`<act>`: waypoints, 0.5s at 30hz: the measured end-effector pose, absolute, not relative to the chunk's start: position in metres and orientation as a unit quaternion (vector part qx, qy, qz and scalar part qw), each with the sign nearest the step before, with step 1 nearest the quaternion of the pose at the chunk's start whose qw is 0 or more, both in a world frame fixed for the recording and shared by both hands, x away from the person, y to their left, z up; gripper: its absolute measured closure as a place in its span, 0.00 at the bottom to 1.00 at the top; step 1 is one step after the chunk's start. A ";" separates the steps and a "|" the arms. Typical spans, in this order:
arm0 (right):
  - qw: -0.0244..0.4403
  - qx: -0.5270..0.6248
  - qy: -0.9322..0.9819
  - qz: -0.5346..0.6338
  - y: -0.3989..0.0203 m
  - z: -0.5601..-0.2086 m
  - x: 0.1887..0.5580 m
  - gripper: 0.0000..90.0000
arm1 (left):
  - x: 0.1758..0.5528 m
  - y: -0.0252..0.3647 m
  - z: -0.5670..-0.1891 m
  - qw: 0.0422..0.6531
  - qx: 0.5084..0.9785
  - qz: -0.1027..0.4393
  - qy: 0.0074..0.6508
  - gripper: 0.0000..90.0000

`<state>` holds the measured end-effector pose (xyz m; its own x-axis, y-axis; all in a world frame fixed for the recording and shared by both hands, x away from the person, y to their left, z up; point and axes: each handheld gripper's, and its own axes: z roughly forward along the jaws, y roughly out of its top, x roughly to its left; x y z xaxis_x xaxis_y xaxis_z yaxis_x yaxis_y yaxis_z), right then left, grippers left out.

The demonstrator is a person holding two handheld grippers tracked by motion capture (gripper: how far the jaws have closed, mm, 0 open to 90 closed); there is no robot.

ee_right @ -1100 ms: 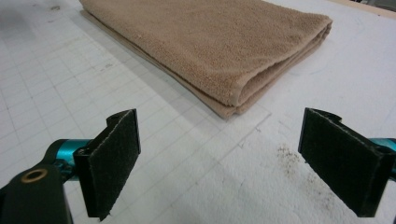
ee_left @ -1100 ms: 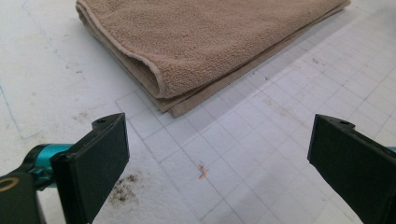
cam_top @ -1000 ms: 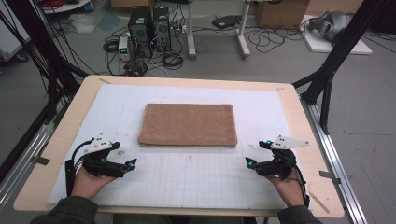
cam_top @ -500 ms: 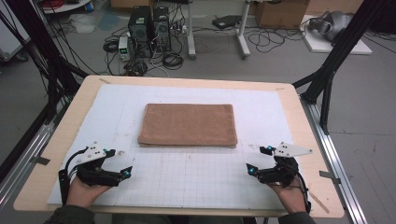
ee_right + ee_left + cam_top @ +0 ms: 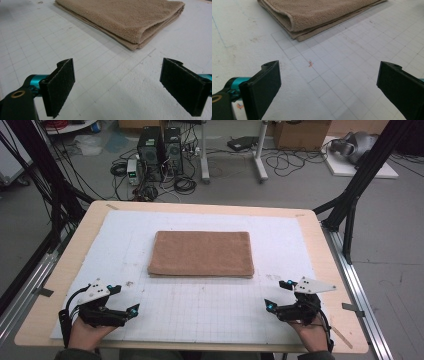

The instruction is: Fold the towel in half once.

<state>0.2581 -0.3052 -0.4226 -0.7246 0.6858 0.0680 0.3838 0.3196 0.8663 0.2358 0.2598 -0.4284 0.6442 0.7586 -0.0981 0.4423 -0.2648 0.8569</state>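
Two grippers sat low at the near edge of the worktop (image 5: 320, 240), one in each hand, with a folded brown towel (image 5: 201, 253) lying flat at the middle of the white gridded mat (image 5: 200, 310) between and beyond them. The left gripper (image 5: 125, 301) was near the mat's near left corner, the right gripper (image 5: 278, 295) near its near right corner, and both were well apart from the towel, touching nothing.

In the left gripper view, the fingers (image 5: 262, 87) stood wide open with only bare mat between them; the towel (image 5: 317, 15) lay ahead and up, its folded corner pointing toward the gap, several grid squares off. A small orange mark (image 5: 310, 64) sat on the mat between the fingers and that corner.

In the right gripper view, the fingers (image 5: 60, 85) were likewise spread wide and empty. The towel (image 5: 125, 17) lay ahead, its rounded fold and stacked layers facing the camera, the nearest corner off toward the right finger but clear of it.

The towel's long sides ran parallel to the worktop's near edge, its layered edges on the near side.
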 end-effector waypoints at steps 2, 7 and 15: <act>0.157 0.338 0.796 0.476 -0.306 -0.424 0.258 0.13 | 0.236 0.261 -0.430 0.470 0.774 0.169 0.389 0.07; 0.160 0.336 0.797 0.476 -0.306 -0.426 0.258 0.13 | 0.236 0.262 -0.435 0.472 0.770 0.176 0.391 0.07; 0.159 0.334 0.800 0.472 -0.303 -0.428 0.259 0.13 | 0.235 0.265 -0.435 0.479 0.765 0.180 0.391 0.07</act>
